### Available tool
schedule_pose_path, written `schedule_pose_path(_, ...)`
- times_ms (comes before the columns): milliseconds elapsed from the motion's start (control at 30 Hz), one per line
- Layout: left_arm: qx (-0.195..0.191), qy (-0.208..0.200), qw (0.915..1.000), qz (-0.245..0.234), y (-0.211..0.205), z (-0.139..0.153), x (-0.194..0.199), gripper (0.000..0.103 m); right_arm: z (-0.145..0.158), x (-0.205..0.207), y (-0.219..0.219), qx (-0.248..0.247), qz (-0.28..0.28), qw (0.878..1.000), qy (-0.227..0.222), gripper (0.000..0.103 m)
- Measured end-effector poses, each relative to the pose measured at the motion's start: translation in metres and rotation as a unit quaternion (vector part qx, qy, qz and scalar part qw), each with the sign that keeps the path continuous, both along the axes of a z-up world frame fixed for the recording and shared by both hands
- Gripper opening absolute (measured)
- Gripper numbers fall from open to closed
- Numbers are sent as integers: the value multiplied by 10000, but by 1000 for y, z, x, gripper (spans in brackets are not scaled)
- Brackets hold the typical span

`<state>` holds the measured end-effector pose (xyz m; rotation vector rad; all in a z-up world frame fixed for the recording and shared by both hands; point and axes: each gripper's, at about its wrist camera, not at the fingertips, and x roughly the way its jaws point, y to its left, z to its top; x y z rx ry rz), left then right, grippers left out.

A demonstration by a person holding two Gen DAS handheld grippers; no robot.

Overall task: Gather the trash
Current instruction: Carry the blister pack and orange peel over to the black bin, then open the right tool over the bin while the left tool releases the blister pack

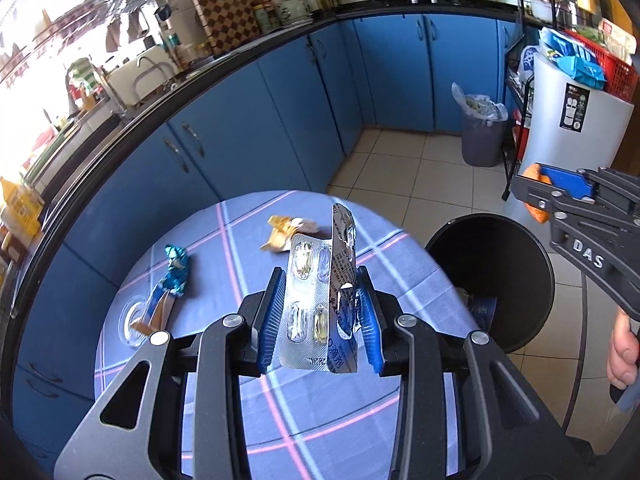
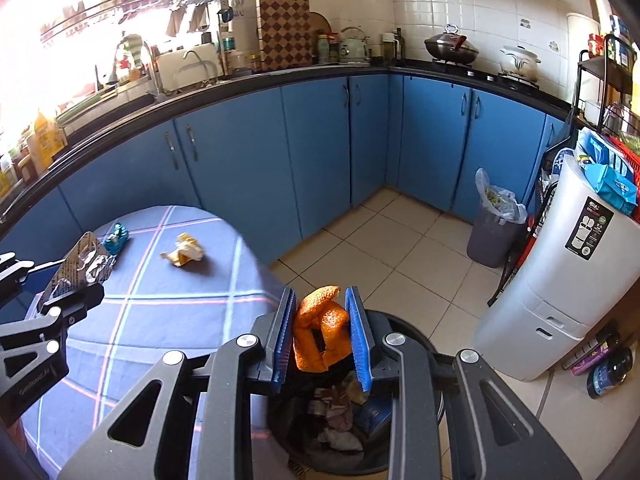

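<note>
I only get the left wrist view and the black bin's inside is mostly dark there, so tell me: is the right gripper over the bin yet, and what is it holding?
Observer: The right gripper is shut on an orange peel, directly above the open black bin.
Operator: Is there anything in the bin already?
Observer: Yes, crumpled wrappers and a blue box lie inside it.
Operator: And my left gripper's blister pack, how does it look from there?
Observer: The blister pack shows its torn foil back, above the table, not over the bin.
</note>
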<state>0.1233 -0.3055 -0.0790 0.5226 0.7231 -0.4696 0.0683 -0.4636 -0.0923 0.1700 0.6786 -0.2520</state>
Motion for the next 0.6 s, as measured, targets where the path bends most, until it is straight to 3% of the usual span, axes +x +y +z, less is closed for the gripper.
schedule_pose_path(67, 26, 17, 10000, -45, -10, -2, 2, 38, -5, 6, -7, 2, 0, 10000, 100, 26)
schedule_pose_path(167, 95, 32, 9999, -133, -27, -6, 4, 38, -15, 13, -20, 87, -97, 9995, 282, 39)
schedule_pose_path(233, 154, 37, 9997, -206, -40, -9, 4, 38, -20, 12, -29, 97, -201, 9993, 309, 84)
schedule_pose_path(333, 202, 40, 9993, -303, -55, -13, 5, 38, -23, 1, -39, -70, -383, 9992, 37, 86)
schedule_pose_path(600, 269, 90, 9971, -709, -108, -22, -3, 39, -50, -21, -78, 132, -722, 9970, 253, 86)
